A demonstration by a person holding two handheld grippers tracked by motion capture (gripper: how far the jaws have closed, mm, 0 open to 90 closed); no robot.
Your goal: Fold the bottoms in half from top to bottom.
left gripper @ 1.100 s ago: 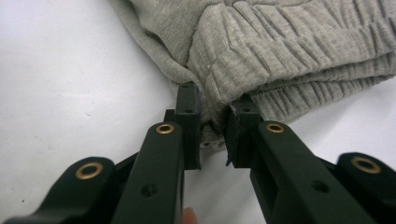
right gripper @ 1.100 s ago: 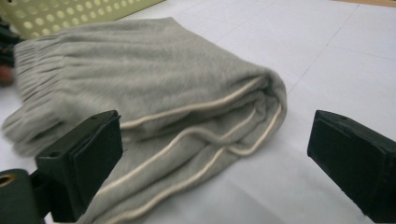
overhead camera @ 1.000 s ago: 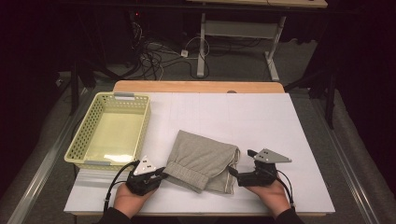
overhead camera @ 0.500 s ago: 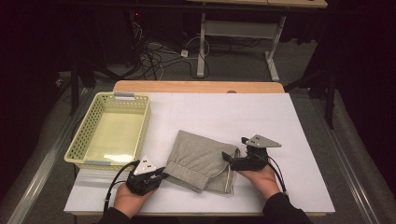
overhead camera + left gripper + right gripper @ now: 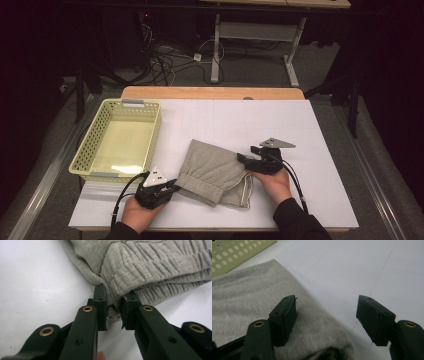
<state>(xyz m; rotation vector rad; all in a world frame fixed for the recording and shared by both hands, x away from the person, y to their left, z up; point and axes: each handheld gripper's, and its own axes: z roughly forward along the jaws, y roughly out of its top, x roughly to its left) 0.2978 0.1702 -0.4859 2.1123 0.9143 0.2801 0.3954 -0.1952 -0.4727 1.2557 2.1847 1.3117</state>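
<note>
High view: we find a folded grey garment (image 5: 215,172) lying on the white counter (image 5: 310,130), toward its near edge and roughly midway between the two hands. A pale yellow perforated basket (image 5: 85,152) stands at the counter's left side, just apart from the garment. The left gripper (image 5: 170,187) sits at the garment's near-left corner, where the ribbed waistband lies. The right gripper (image 5: 242,159) rests at the garment's right edge, a grey three-cornered plate on top of it and its jaws pointing left across the cloth.

Left gripper view: we see the left gripper (image 5: 113,306) with its jaws drawn close together and a bunched fold of the garment's (image 5: 155,265) gathered waistband pinched between the pads. The cloth is held firmly; the white counter (image 5: 37,285) lies bare to the left.

Right gripper view: we see the right gripper (image 5: 328,315) standing partly apart, its jaws having just been closing. The rounded folded edge of the garment (image 5: 249,302) lies between them; the left jaw rests over the cloth, while the right jaw stands clear above the counter (image 5: 362,267). The pads do not yet press on the fabric. A corner of the basket (image 5: 234,250) shows at the upper left.
</note>
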